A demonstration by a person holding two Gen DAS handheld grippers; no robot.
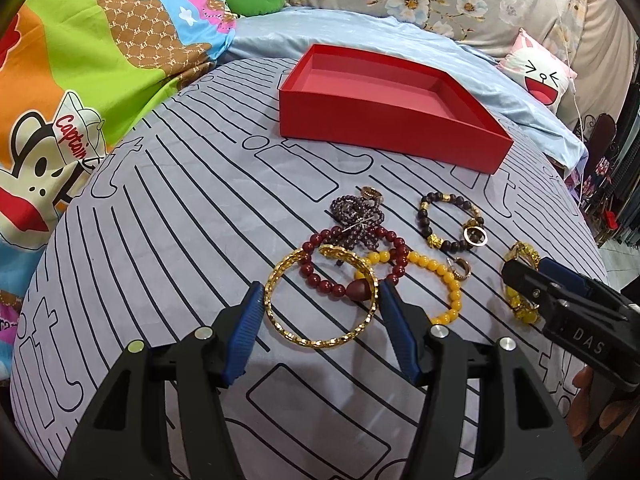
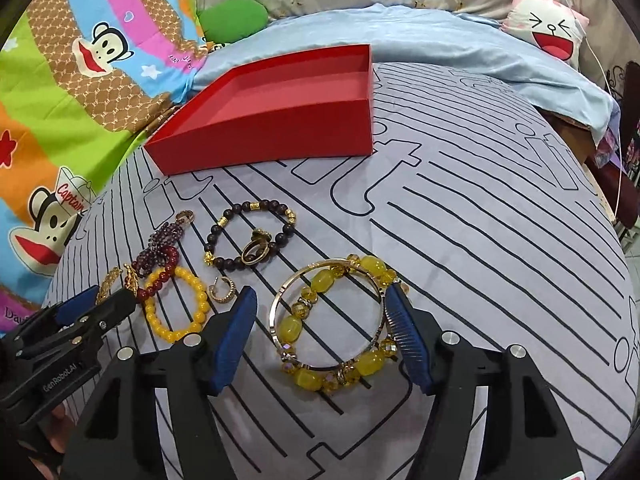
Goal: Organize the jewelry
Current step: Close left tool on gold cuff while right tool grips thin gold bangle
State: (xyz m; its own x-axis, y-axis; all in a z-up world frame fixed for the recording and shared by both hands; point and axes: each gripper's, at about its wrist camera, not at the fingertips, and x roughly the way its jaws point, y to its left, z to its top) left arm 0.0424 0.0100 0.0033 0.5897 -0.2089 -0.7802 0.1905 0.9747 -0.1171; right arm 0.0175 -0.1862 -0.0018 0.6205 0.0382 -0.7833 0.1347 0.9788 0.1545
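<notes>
A gold bangle lies on the striped sheet with both blue pads of my left gripper against its sides. A dark red bead bracelet overlaps its far edge. My right gripper stands open around a yellow crystal bracelet that lies on the sheet with a thin metal ring. Its right pad touches the beads and its left pad is clear of them. An empty red box sits beyond the jewelry. Each gripper shows in the other's view: right gripper, left gripper.
Between the grippers lie a yellow bead bracelet, a dark bead bracelet with gold charms, purple beads and a gold ear hoop. Cartoon bedding rises at the left, and a pillow sits at the back right.
</notes>
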